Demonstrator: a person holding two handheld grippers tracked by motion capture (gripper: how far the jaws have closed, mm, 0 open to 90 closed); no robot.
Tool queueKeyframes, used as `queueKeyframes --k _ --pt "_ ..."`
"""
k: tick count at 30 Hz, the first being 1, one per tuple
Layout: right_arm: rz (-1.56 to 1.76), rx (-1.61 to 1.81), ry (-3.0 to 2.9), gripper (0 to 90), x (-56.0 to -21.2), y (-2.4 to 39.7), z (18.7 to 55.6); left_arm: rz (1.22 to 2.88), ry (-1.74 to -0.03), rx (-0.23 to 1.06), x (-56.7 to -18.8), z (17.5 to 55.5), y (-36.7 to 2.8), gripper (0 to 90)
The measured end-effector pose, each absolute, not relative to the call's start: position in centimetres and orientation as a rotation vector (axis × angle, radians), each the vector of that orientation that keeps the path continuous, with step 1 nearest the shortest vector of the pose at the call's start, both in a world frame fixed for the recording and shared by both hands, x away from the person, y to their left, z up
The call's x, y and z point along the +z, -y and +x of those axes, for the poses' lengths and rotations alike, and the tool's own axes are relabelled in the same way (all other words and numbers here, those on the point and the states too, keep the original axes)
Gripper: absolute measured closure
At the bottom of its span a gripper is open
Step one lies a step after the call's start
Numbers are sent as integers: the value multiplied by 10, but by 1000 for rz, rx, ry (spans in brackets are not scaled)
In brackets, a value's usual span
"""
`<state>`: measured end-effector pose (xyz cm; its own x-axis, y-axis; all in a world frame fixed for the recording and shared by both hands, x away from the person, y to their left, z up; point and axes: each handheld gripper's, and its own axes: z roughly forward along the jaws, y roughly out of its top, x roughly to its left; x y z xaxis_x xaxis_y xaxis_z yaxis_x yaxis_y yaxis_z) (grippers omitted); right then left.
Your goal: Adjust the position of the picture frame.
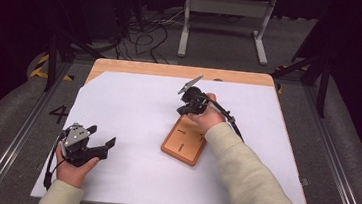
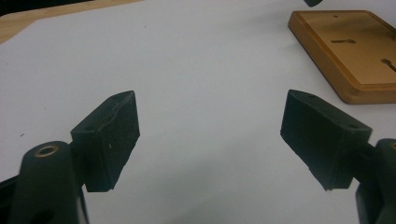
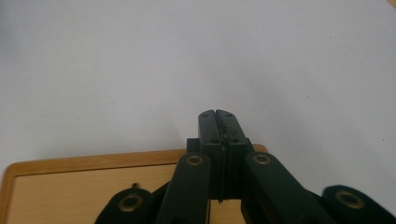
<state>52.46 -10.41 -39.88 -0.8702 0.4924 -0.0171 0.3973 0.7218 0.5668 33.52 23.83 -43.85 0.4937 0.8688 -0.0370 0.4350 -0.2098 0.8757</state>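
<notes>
The right hand-held gripper (image 1: 184, 108), jaws pressed together and empty, reaches over the wooden board (image 1: 184, 140) mid-bench; the left hand-held gripper (image 1: 101, 142) rests wide open and empty near the bench's (image 1: 134, 97) front-left corner.

Right gripper (image 3: 218, 115): two black jaws pressed flat together, nothing between them, brass-ringed pivots on the linkage arms below. Wooden board (image 3: 70, 184): light orange, raised rim, lower left, its far edge beneath the jaws. White sheet (image 3: 187, 60): plain, beyond the board.

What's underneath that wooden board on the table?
The wooden board lies flat on a white sheet that covers most of the table. Whether anything lies between board and sheet cannot be seen. The right gripper hangs over its far end.
</notes>
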Motion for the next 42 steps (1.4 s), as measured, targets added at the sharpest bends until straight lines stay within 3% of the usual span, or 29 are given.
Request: queueKeyframes --k 9,22,42 --pt "773 776 -2768 900 -418 98 547 1835 -1095 584 -441 339 -238 198" --pt "743 602 -2780 900 -418 89 548 1831 -1091 571 -441 341 -238 198" --pt "950 531 -2810 900 -415 164 501 1864 -1026 542 -438 352 -216 202"
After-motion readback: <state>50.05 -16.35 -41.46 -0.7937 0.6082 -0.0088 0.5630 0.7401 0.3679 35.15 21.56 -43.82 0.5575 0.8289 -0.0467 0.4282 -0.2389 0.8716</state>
